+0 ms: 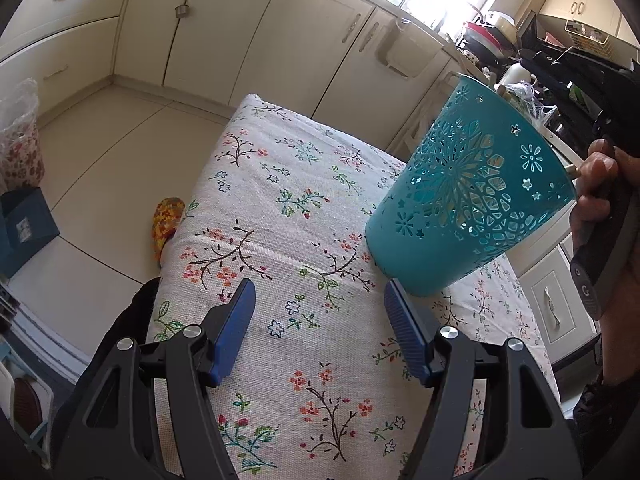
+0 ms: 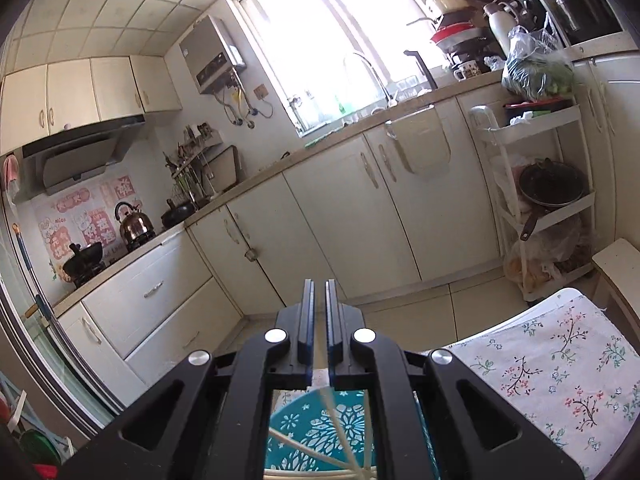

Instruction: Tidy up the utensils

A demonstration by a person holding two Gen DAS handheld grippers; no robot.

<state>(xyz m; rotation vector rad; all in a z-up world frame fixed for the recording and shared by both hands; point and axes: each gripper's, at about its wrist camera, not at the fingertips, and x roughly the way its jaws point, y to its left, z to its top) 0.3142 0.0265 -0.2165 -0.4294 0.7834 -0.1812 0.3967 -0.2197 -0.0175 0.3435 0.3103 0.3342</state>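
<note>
A teal perforated utensil holder (image 1: 468, 200) hangs tilted above the right side of the floral-cloth table (image 1: 280, 216), its rim toward the right hand. Pale stick-like utensils (image 1: 566, 156) poke from its mouth. My left gripper (image 1: 318, 304) is open and empty, low over the cloth, its right fingertip close to the holder's base. My right gripper (image 2: 319, 292) has its jaws nearly closed, pointing at the kitchen cabinets. The teal holder (image 2: 316, 432) with white utensil handles (image 2: 340, 436) shows beneath it; what the fingers pinch is hidden.
Cream cabinets (image 1: 224, 28) and tiled floor (image 1: 100, 160) lie beyond the table. A white shelf cart (image 2: 540, 184) with pans stands by the counter (image 2: 360, 124). A stool (image 2: 616, 268) sits right of the table.
</note>
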